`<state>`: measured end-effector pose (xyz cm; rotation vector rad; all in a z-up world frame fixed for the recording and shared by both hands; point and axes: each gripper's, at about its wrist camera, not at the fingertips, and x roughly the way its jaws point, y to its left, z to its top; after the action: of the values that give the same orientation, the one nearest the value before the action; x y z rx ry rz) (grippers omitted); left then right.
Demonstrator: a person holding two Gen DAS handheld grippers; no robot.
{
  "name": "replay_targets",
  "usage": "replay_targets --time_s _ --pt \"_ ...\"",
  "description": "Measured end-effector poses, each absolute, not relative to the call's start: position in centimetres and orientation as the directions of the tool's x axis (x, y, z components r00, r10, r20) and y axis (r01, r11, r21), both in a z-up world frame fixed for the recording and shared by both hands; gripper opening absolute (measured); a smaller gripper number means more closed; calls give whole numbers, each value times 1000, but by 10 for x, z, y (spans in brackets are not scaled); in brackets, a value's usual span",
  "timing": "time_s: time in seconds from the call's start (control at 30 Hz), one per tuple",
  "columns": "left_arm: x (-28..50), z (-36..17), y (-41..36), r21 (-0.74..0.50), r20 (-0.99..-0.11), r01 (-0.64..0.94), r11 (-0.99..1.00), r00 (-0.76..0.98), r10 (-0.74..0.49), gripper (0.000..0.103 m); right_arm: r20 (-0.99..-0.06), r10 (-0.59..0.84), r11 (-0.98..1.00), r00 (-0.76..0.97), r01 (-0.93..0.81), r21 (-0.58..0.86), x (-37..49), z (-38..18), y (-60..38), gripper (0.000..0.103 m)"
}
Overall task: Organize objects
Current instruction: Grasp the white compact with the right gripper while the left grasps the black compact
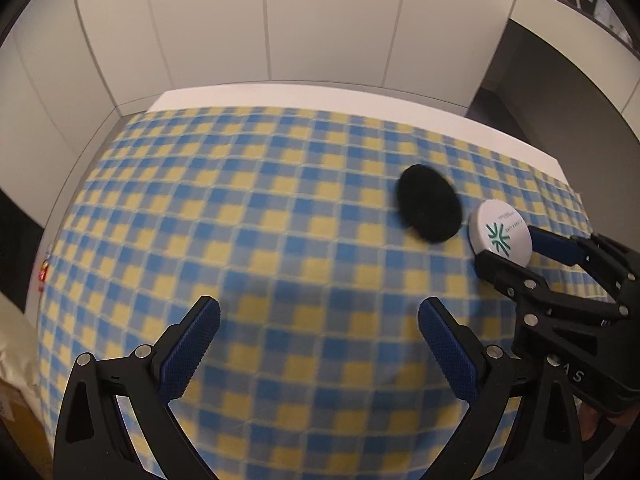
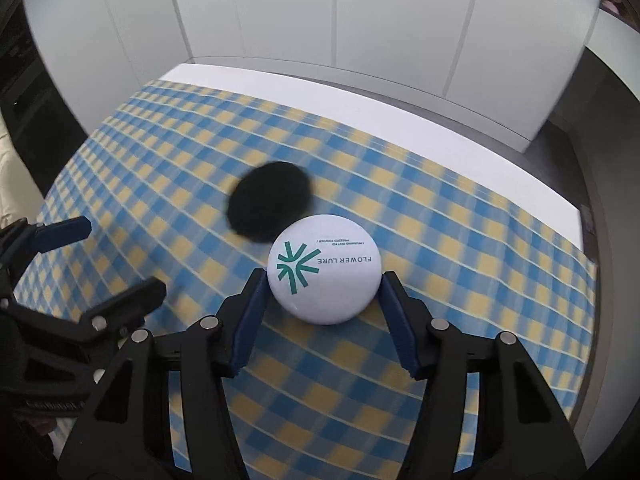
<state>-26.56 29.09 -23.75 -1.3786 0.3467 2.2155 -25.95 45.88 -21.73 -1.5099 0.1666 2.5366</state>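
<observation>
Smooth white plastic compact (image 2: 324, 269), fuzzy matt black puff (image 2: 270, 202), woven checked cloth (image 2: 440, 240).

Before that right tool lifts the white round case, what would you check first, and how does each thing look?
1. White round case sits between the right tool's fingers: ok.
2. Both pads press on the case: cannot tell; the left pad touches its rim, while the right pad seems to leave a thin gap.
3. Black round puff is clear of the fingers: ok, it lies behind the case, but the two may touch.
4. Left tool is out of the way: ok, open and empty over the checked cloth.
5. Case lies flat, label up: ok.
</observation>
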Motion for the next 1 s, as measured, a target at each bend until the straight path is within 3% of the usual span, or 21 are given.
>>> replay_targets --time_s 0.3,0.43,0.57,0.63,1.0 --pt "-280 -244 347 -102 -877 -595 -797 -325 355 93 -884 149 -942 -443 -335 9 -249 -217 511 59" --pt "-286 -248 371 -47 -883 -637 -769 -334 331 89 -885 166 -936 -435 -352 -3 -246 -216 524 59" --pt "-277 -246 391 1 -884 -678 -735 -344 317 69 -887 166 -937 -431 -350 -5 -248 -216 527 59" --pt "-275 -244 397 1 -883 -685 -728 -342 321 50 -888 162 -937 -431 -349 -1 -247 -215 526 59" --pt "-246 -225 374 0 -877 -679 -734 -353 326 48 -893 150 -930 -425 -367 18 -234 -206 515 59"
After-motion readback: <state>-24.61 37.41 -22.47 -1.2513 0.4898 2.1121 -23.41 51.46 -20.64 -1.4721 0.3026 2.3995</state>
